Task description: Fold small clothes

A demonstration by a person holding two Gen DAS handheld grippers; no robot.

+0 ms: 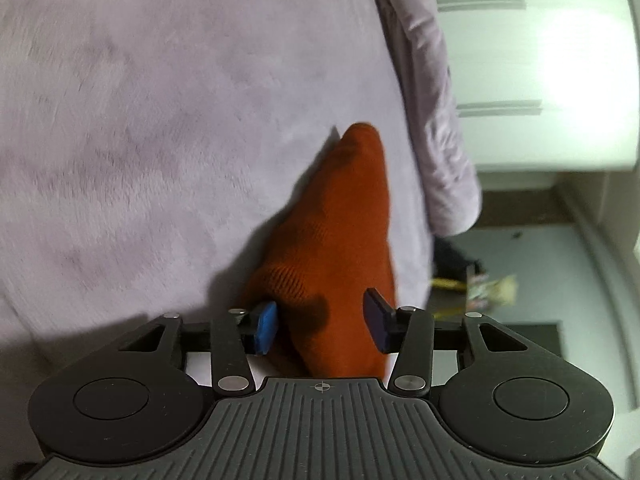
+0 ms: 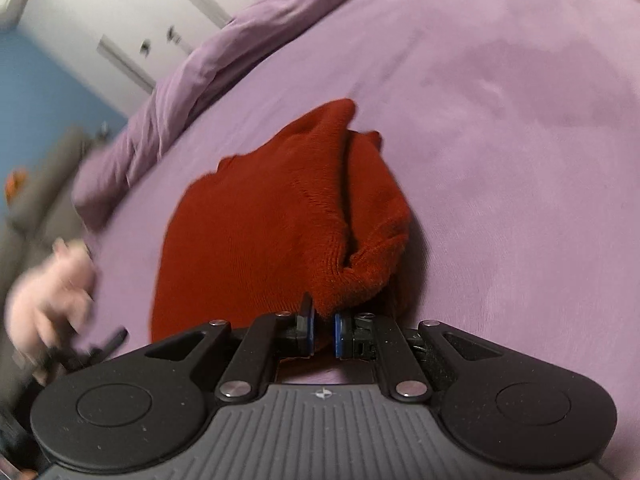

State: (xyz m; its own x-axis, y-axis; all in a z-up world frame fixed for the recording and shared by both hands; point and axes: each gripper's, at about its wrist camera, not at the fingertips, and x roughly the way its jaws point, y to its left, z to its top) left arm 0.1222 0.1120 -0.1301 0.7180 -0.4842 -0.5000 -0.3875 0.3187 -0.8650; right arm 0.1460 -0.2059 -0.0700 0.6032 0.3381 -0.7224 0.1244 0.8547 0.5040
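A small rust-red knitted garment (image 2: 260,216) lies on the lilac bed cover (image 2: 500,140), partly folded over itself. My right gripper (image 2: 323,332) is shut on a bunched edge of it at its near end. In the left wrist view the same garment (image 1: 340,240) runs between the blue pads of my left gripper (image 1: 324,326), whose jaws stand wide apart around the cloth without pinching it. The person's hand holding the left gripper (image 2: 52,292) shows blurred at the left of the right wrist view.
The bed's edge with a bunched lilac duvet (image 1: 436,120) runs along the right in the left wrist view. Beyond it are a white wardrobe (image 1: 540,60) and some clutter on the floor (image 1: 480,284). A blue wall (image 2: 36,92) shows at the far left.
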